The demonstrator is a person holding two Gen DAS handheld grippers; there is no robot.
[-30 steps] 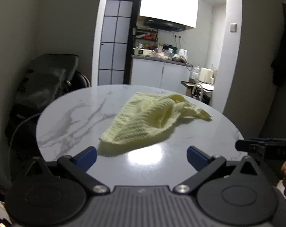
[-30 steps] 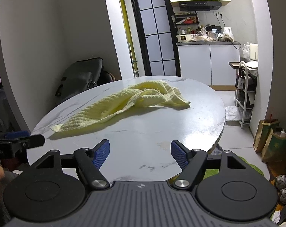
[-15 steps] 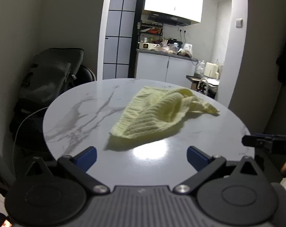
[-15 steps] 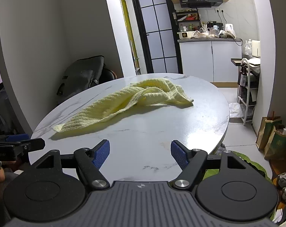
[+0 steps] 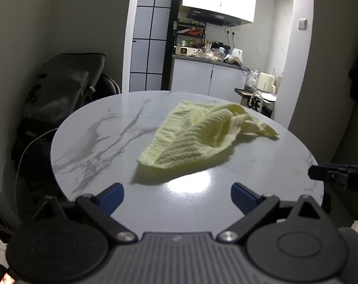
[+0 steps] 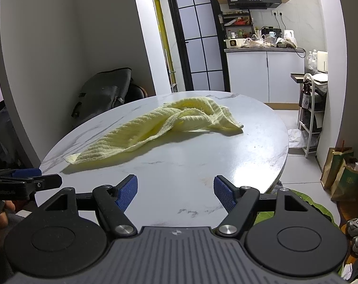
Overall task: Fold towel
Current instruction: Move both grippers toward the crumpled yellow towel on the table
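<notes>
A pale yellow towel [image 5: 197, 137] lies crumpled on a round white marble table [image 5: 103, 142]. It also shows in the right wrist view [image 6: 160, 125], stretched from near left to far right. My left gripper [image 5: 177, 195] is open and empty above the table's near edge, short of the towel's near corner. My right gripper [image 6: 175, 191] is open and empty over the table's near edge, apart from the towel. Each gripper shows at the edge of the other's view: the right gripper [image 5: 337, 175] and the left gripper [image 6: 24, 179].
A dark bag [image 6: 103, 94] sits on a chair behind the table at left. A kitchen counter [image 6: 264, 71] stands beyond. A white rack [image 6: 311, 108] and paper bags [image 6: 342, 170] stand on the floor at right.
Both grippers have risen and tilted slightly, so the table and towel sit a little lower and farther in view. The towel has not moved. Both grippers stay open.
</notes>
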